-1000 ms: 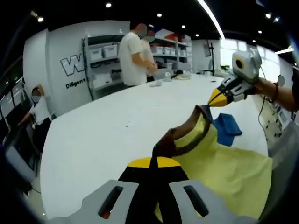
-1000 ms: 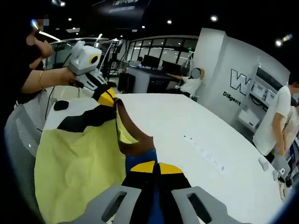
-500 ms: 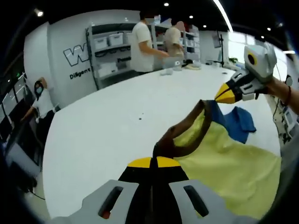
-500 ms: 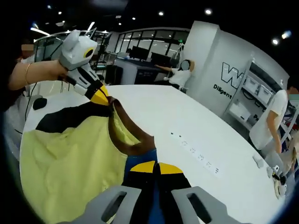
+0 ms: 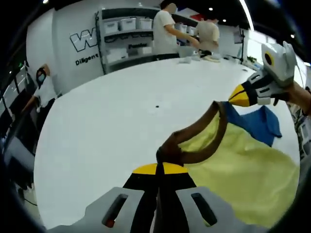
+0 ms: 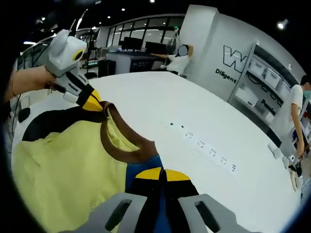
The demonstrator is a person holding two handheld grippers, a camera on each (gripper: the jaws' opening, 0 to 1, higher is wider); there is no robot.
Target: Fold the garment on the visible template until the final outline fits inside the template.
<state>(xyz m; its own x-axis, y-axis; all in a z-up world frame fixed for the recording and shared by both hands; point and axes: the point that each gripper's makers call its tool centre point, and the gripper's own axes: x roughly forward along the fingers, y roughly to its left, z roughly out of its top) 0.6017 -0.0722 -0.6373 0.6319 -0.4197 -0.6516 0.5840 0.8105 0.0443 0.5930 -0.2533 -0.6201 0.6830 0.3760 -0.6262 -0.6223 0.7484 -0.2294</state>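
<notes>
In your left gripper view, a seated person [image 5: 43, 90] is at the far left beside the white table [image 5: 107, 126], and behind them a wall with large lettering [image 5: 90, 41] and shelves of bins [image 5: 124, 36]. Your left gripper [image 5: 158, 170] rises at the bottom centre with its yellow-tipped jaws clenched on the brown collar [image 5: 199, 141] of the garment [image 5: 238, 174], which hangs lifted off the table between your two tools; its pale yellow body spreads to the lower right and a blue sleeve [image 5: 260, 124] lies beyond. Two people [image 5: 167, 29] stand at the table's far end. At the right your other gripper [image 5: 231, 99] pinches the collar's far end.

In your right gripper view, the left gripper [image 6: 99, 105] comes in from the upper left, held by your hand [image 6: 31, 80], closed on the collar next to a black shoulder panel [image 6: 53, 124]. The yellow cloth [image 6: 58, 170] falls to the lower left. Your right gripper [image 6: 160, 172] at the bottom centre grips the collar where blue fabric [image 6: 141, 167] meets it. A row of small marks [image 6: 201, 145] runs across the table to the right, and a person [image 6: 297, 121] stands at the right edge
</notes>
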